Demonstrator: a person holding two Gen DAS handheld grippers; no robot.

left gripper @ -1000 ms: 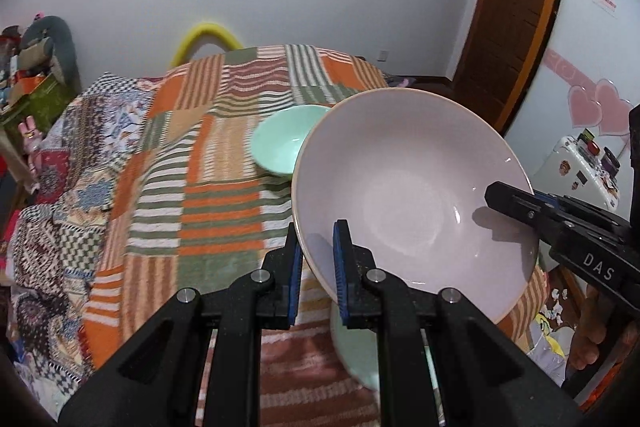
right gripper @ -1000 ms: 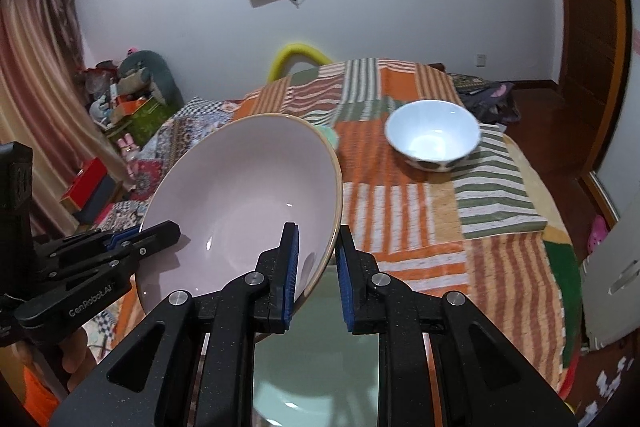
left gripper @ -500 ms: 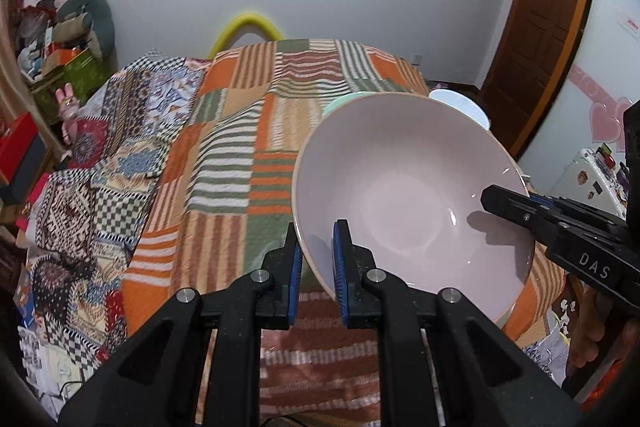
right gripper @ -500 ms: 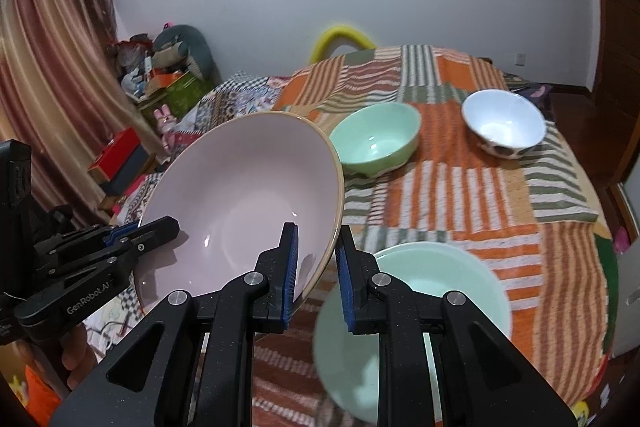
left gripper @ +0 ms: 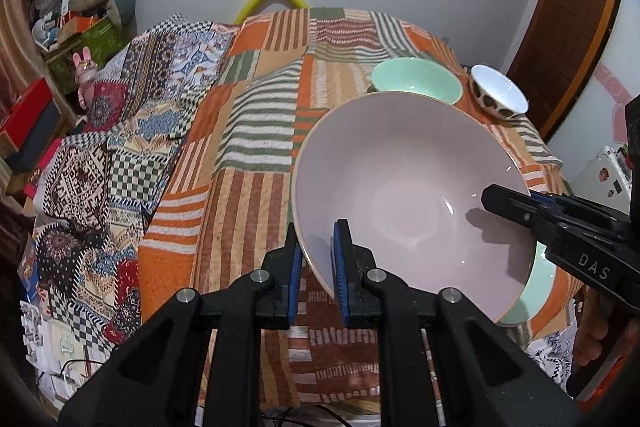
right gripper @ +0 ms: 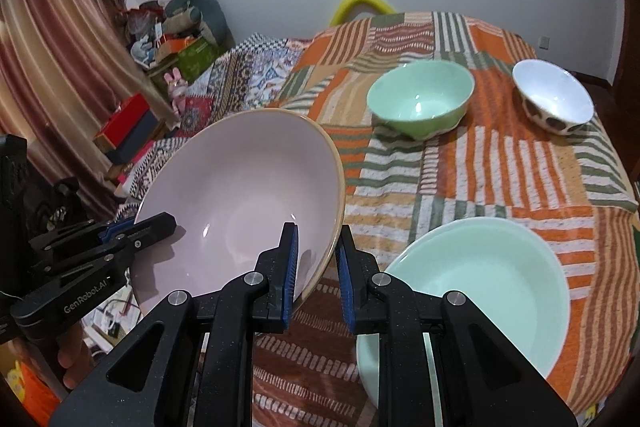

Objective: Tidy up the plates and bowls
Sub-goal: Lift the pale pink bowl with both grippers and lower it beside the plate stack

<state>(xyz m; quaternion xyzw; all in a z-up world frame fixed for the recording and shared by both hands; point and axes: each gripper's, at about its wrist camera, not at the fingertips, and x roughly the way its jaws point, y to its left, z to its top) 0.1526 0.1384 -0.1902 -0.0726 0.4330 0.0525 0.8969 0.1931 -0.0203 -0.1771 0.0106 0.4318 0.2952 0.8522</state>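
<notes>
**Pink bowl clamped on two sides, mouth tilted**

The left gripper [left gripper: 316,259] pinches the near rim of the pink bowl [left gripper: 408,203], one pad inside, one outside. The right gripper [right gripper: 316,267] clamps the opposite rim likewise. The bowl hangs between them above the patchwork cloth [right gripper: 460,167], its opening tipped up and slightly toward the cameras. Beyond the right fingers lie a mint plate [right gripper: 480,283], green bowl [right gripper: 420,99] and white bowl [right gripper: 554,99].

2 bowls [right gripper: 420,99] blocking far side.
</notes>
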